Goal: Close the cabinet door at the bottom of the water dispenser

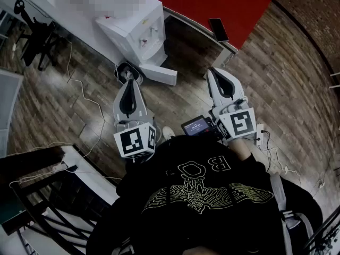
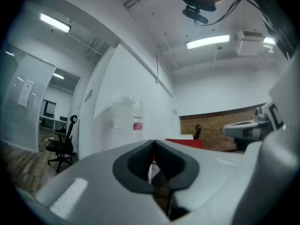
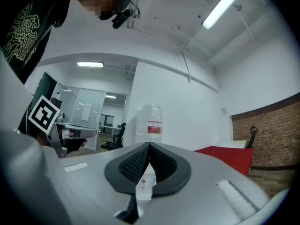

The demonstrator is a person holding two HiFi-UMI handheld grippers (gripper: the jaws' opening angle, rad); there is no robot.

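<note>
Wood floor [image 1: 287,62]: covers the room. White cables [image 1: 85,97] trail across it at left.

Red table [image 1: 212,4]: top right of head view, w/ 1 dark phone [image 1: 218,29] near its edge.

Water dispenser [image 1: 133,28]: white, stands on the floor just left of the table. Clear bottle [image 3: 150,121] w/ a red label sits on top.

Office chair [image 1: 32,33]: black, far left, well apart from the dispenser.

Cabinet door [image 1: 159,74]: at the dispenser's base, swung out open, free end angled toward the right-gripper side. Neither gripper touches it.

Left gripper [image 1: 129,84]: held level, pointing at the dispenser, tip near its base and left of the door. Jaws together, nothing btwn them.

Right gripper [image 1: 215,70]: held level, tip to the right of the door's free end and apart from it. Jaws together, nothing btwn them.

Each gripper carries 1 marker cube at its rear, close to the person's black top.
</note>
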